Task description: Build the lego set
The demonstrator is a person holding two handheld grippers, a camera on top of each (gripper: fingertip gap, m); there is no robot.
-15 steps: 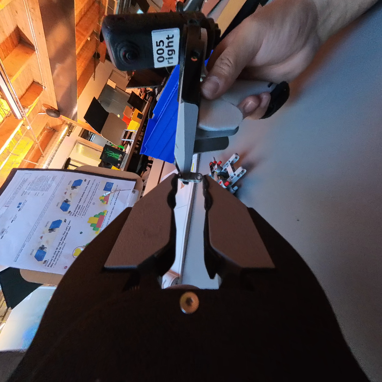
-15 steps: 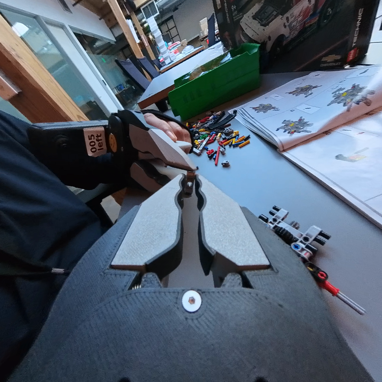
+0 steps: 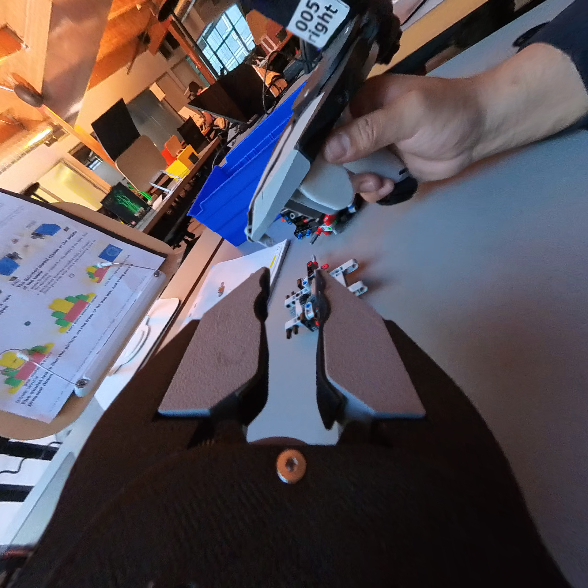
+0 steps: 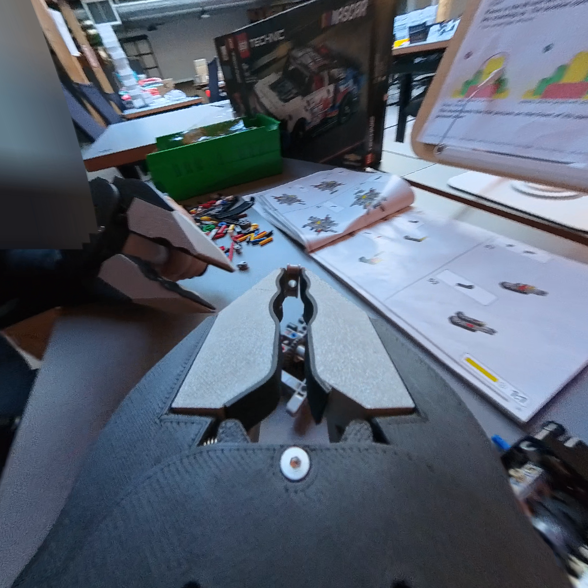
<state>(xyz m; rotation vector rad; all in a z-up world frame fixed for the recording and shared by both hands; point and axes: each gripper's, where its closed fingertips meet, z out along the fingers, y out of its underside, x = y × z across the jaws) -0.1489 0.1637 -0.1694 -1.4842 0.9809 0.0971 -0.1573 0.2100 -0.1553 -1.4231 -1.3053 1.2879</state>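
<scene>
My right gripper (image 4: 292, 273) is shut on a small brownish-grey toy piece (image 4: 291, 281), pinched at the very fingertips above the grey table (image 4: 254, 286). My left gripper (image 3: 291, 275) is open with nothing between its pads. In the right wrist view it (image 4: 222, 289) hovers just left of the held piece, apart from it. A small white and black toy assembly (image 3: 300, 305) lies on the table below my left fingers. It also shows through the gap of my right fingers (image 4: 294, 337). The right gripper (image 3: 256, 234) is farther off in the left wrist view, a hand on its handle.
A pile of loose coloured pieces (image 4: 232, 226) lies in front of a green bin (image 4: 216, 159) and a dark box (image 4: 305, 86). An open instruction booklet (image 4: 445, 286) lies at the right. A blue bin (image 3: 241, 191), a black and red assembly (image 3: 315, 224) and a sheet on a stand (image 3: 63, 302) are near. Some 5 cm of space lies between my two pairs of fingers.
Both grippers met tip to tip on the small piece. My left gripper has opened and drawn away; the piece stays in my right gripper, which has lifted away.
</scene>
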